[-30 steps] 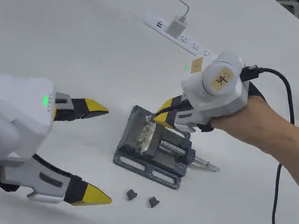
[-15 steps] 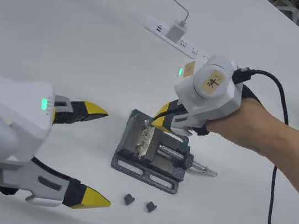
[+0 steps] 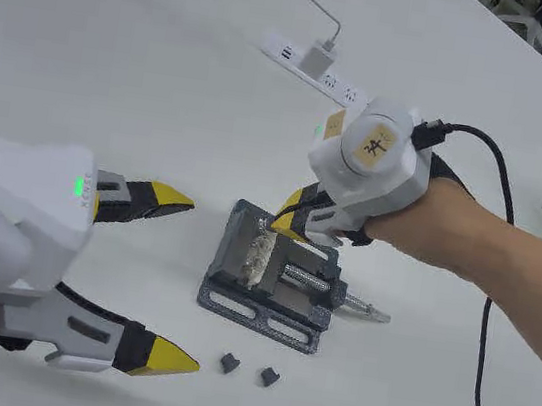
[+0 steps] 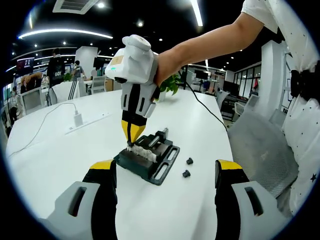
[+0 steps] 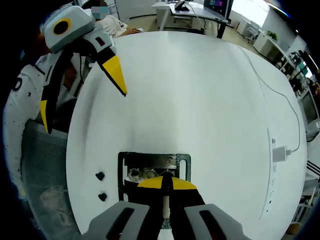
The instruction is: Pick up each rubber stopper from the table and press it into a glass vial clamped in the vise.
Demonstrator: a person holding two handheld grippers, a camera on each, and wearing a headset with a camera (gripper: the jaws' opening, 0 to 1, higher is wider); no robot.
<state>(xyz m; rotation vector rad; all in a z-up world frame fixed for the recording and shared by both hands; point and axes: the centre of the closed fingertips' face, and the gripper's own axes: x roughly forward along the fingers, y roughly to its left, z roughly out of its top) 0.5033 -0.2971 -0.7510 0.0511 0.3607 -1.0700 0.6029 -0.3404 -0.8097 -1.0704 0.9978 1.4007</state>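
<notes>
While the right gripper [image 3: 286,222] is at the vise [image 3: 255,313]: it reaches in from about 2 o'clock in the head view, and its yellow tips point down on the row of glass vials [image 5: 142,174], because a stopper must be pushed straight into a vial's mouth.
Right jaws: together, tip against tip in the right gripper view. I cannot tell if a stopper is pinched under them, as the tips hide that place.
Vise: it lies flat on the white table [image 3: 118,70] and clamps the vials upright between its two cheeks, so that they do not slip or tip under the pressing. Its screw handle [image 3: 367,311] points to about 4 o'clock.
Loose stoppers: two small dark rubber stoppers [image 3: 228,363] lie on the table at about 6 o'clock of the vise, near it and a little apart from one another, not yet taken.
Left gripper [image 3: 177,279]: it hovers at about 9 o'clock of the vise, jaws wide apart and empty. I judge it is placed there, near the stoppers, to be ready for the next pick.
Power strip [image 3: 315,66]: at 12 o'clock, well apart from the work.
Stage: I judge one pressing is in hand and at least two stoppers remain.
</notes>
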